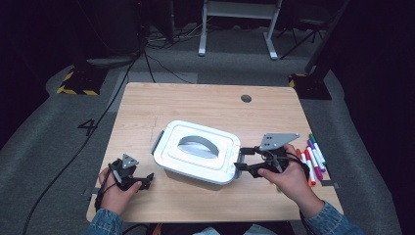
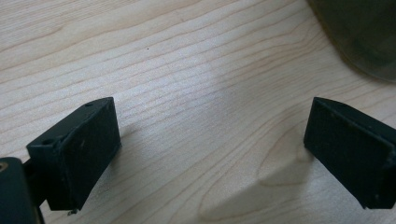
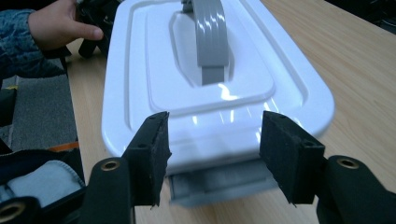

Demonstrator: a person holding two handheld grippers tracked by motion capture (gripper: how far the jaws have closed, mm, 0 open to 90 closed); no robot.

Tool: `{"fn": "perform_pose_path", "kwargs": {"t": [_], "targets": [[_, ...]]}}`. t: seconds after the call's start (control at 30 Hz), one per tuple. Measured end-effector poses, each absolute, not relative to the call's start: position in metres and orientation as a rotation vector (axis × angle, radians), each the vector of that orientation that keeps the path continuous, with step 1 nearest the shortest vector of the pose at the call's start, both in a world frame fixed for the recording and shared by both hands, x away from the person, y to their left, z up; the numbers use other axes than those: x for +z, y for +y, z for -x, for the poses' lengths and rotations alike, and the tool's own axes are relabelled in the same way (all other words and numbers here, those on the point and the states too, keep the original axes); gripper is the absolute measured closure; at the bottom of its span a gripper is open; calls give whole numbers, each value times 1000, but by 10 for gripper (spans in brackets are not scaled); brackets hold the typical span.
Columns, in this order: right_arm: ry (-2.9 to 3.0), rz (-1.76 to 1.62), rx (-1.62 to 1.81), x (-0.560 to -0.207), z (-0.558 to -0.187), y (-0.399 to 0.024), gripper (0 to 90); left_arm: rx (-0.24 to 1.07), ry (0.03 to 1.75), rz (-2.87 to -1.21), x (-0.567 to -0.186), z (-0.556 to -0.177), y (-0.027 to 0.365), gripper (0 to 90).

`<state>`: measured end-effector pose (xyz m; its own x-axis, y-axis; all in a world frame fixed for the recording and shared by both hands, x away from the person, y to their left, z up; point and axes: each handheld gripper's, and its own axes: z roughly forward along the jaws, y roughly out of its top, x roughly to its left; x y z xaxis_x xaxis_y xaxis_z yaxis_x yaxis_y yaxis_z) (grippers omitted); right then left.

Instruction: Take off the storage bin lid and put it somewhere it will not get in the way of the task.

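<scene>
Storage box [image 1: 195, 152], white, lid on, grey handle [image 1: 195, 145] on top: centre of table [image 1: 147, 107]. Right gripper [image 1: 241, 160] at box's right end, jaws spread either side of grey latch [image 3: 219, 184]. Left gripper [image 1: 148, 179] near box's left, jaws spread above bare wood. Markers [image 1: 313, 156] at right edge.

You have a cluster of coloured markers [image 1: 313, 159] lying at the right edge of the wooden table [image 1: 195, 100], a round hole [image 1: 246, 98] near its far edge, and grey carpet [image 1: 39, 132] around it.
</scene>
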<state>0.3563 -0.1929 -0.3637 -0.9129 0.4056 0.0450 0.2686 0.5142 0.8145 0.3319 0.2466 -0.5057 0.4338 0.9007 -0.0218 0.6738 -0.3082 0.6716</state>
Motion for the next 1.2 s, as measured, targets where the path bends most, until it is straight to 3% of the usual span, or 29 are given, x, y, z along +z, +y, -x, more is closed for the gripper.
{"fn": "perform_pose_path", "kwargs": {"t": [0.43,0.67,0.83,1.2], "targets": [[2656,-473,1386,-356,-390,-130,423,483,1320,-2080,-506,-332,247,41],[2689,-412,1337,-360,-402,-106,529,483,1319,-2079,-506,-332,247,40],[2702,-407,1295,-361,-409,-101,657,484,1319,-2080,-506,-332,247,40],[2648,-407,1342,-348,-409,-103,671,483,1320,-2080,-506,-332,247,41]]}}
